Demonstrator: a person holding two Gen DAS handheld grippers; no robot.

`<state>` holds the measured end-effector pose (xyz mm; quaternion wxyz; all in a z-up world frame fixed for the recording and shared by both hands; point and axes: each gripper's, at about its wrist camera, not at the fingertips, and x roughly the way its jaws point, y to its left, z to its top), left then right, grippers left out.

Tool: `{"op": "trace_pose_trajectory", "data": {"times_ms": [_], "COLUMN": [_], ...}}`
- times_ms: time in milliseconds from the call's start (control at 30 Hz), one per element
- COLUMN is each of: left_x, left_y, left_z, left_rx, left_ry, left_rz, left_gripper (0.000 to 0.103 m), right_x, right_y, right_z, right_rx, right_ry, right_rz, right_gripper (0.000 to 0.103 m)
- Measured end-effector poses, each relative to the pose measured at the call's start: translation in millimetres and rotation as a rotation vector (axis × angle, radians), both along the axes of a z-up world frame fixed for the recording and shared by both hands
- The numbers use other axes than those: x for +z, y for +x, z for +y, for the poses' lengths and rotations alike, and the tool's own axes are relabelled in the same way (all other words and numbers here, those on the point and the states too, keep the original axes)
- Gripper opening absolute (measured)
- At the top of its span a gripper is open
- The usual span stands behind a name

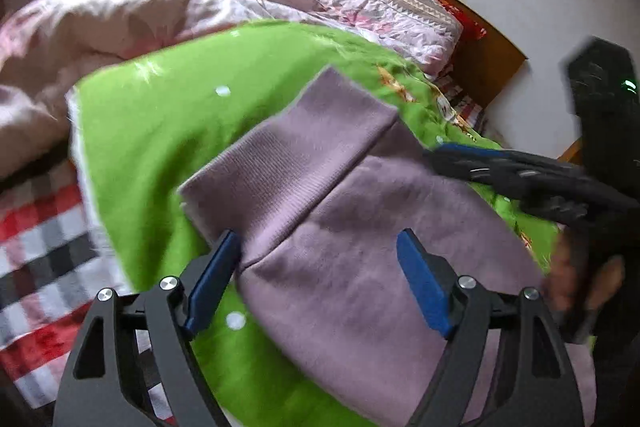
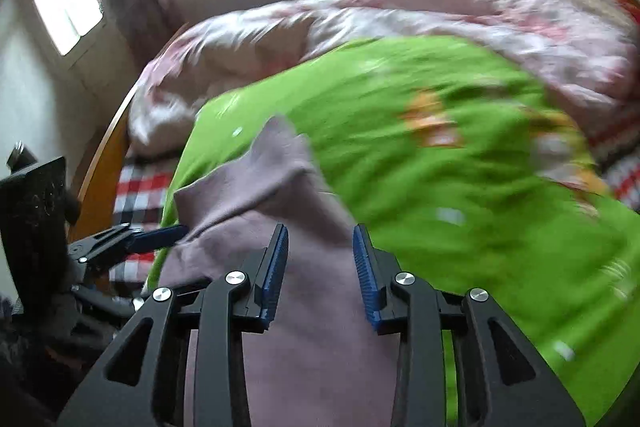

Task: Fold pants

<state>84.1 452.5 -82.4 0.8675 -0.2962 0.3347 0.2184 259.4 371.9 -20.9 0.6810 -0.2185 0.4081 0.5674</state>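
Note:
Mauve pants [image 1: 360,219] lie on a green blanket [image 1: 168,131] on the bed, the ribbed waistband pointing up and left. My left gripper [image 1: 320,239] is open above the pants just below the waistband, jaws wide apart, nothing between the pads. The right gripper shows at the right of the left wrist view [image 1: 440,151], its tip at the pants' right edge. In the right wrist view the right gripper [image 2: 320,231] is open, the pants [image 2: 312,307] under and between its fingers. The left gripper [image 2: 168,233] appears at the left, by the pants' edge.
A pink quilt [image 1: 120,23] is bunched at the far side of the bed. A red, black and white checked sheet [image 1: 44,251] shows at the left. A wooden headboard [image 1: 492,67] and white wall stand at the right. A window [image 2: 68,3] is on the far left.

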Motion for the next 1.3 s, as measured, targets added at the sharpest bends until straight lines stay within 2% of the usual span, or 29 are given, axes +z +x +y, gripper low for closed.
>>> {"op": "trace_pose_trajectory", "data": {"times_ms": [67,100,167,200,300,367,433,500,533,567,700,767,800,900,967,1067,1167,1200,1267,1300], "left_x": [27,38,50,48,29,14,-4,-16,-16,-17,-14,2,17,48,63,67,51,41,11,-2], "left_y": [-12,-15,-12,-6,9,13,16,15,14,13,23,28,33,53,83,119,142,147,162,164], "left_z": [-11,-17,-38,-52,-80,-96,-101,-106,-110,-110,-99,-110,-120,-152,-192,-261,-318,-330,-348,-354], "left_rx": [-0.018,-0.045,-0.129,-0.202,-0.299,-0.327,-0.325,-0.335,-0.344,-0.349,-0.349,-0.272,-0.280,-0.372,-0.485,-0.651,-0.782,-0.803,-0.813,-0.803], "left_ry": [0.030,0.044,0.062,0.051,0.057,0.057,0.065,0.115,0.155,0.161,0.119,0.168,0.201,0.239,0.268,0.299,0.290,0.291,0.304,0.359], "left_rz": [-0.071,-0.107,-0.128,-0.111,-0.030,0.024,0.098,0.149,0.153,0.159,0.219,0.286,0.260,0.153,0.103,0.068,0.068,0.086,0.176,0.188], "left_gripper": [0.081,0.085,0.091,0.091,0.091,0.091,0.090,0.091,0.092,0.092,0.093,0.091,0.091,0.092,0.094,0.095,0.096,0.096,0.096,0.102], "right_x": [42,54,68,67,42,19,-12,-34,-34,-34,-25,-12,-2,17,19,19,18,12,-9,-27], "right_y": [-5,-9,-24,-38,-79,-106,-129,-149,-163,-170,-175,-173,-168,-143,-120,-102,-99,-97,-95,-97], "right_z": [-52,-76,-125,-157,-212,-233,-246,-249,-252,-254,-274,-291,-304,-347,-380,-429,-493,-519,-558,-585], "right_rx": [-0.024,-0.031,-0.048,-0.062,-0.113,-0.164,-0.202,-0.207,-0.231,-0.249,-0.272,-0.294,-0.322,-0.484,-0.625,-0.786,-0.932,-0.985,-1.069,-1.120], "right_ry": [0.085,0.119,0.151,0.148,0.093,0.019,-0.062,-0.112,-0.082,-0.083,-0.065,-0.031,-0.008,0.026,-0.001,-0.061,-0.080,-0.103,-0.185,-0.229], "right_rz": [-0.036,-0.036,-0.041,-0.043,-0.052,-0.129,-0.127,-0.127,-0.185,-0.196,-0.117,-0.120,-0.128,-0.183,-0.200,-0.222,-0.234,-0.210,-0.130,-0.053], "right_gripper": [0.039,0.051,0.063,0.063,0.063,0.061,0.059,0.060,0.059,0.057,0.058,0.058,0.059,0.072,0.072,0.075,0.087,0.088,0.088,0.090]}}
